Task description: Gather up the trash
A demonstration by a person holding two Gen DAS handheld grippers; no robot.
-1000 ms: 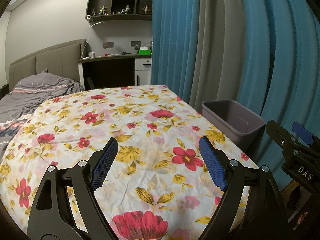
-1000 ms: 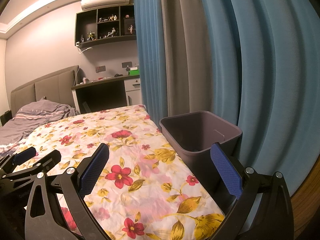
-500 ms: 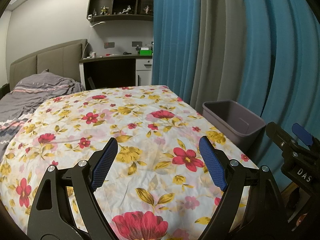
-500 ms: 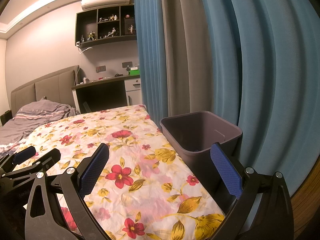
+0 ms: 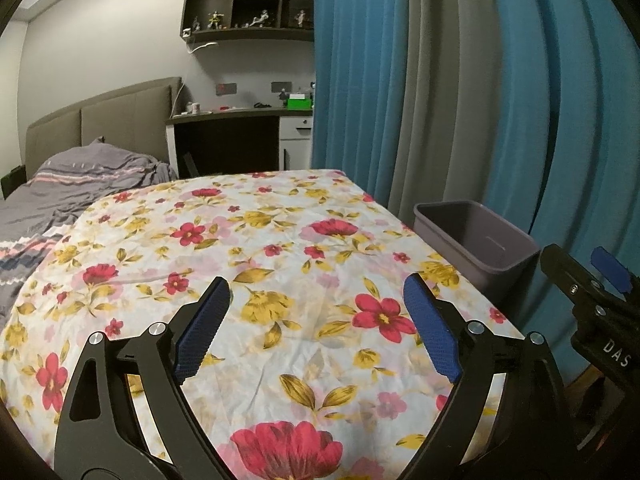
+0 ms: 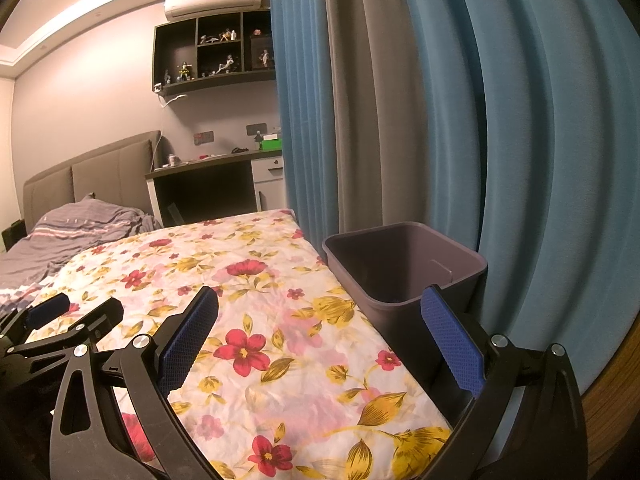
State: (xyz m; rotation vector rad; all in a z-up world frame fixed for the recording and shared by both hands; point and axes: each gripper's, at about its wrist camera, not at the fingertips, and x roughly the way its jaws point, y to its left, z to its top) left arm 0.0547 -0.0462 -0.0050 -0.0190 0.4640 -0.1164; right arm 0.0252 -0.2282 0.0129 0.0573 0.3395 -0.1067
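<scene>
Now both grippers hang above a bed covered with a white sheet printed with red and yellow flowers (image 5: 280, 264). The left gripper (image 5: 316, 328), black with blue ribbed pads, has its jaws wide apart; they have just been opening a little more, and nothing is between them — only the flowered sheet shows in the gap. The right gripper (image 6: 320, 340), of the same make, also holds its jaws wide apart and empty. In the left wrist view a part of the right gripper shows at the right edge, and in the right wrist view the left gripper shows at the lower left, so the two are side by side.

The task's container, a grey rectangular plastic bin (image 6: 404, 264), stands just beside the right edge of the bed, between the bed and the curtains. Its opening faces up, and as much of the inside as shows looks dark and bare. In the right wrist view the right pad of the right gripper overlaps the near corner of the bin; whether it touches I cannot tell. No piece of trash can be made out on the sheet.

Behind the bin hang long blue and grey curtains (image 5: 460, 80). At the far end of the bed lies a crumpled grey striped blanket (image 5: 80, 188) before a padded beige headboard (image 5: 108, 120). A dark desk (image 5: 228, 140) stands past the bed — above it a dark wall shelf with small figures (image 5: 248, 4).
</scene>
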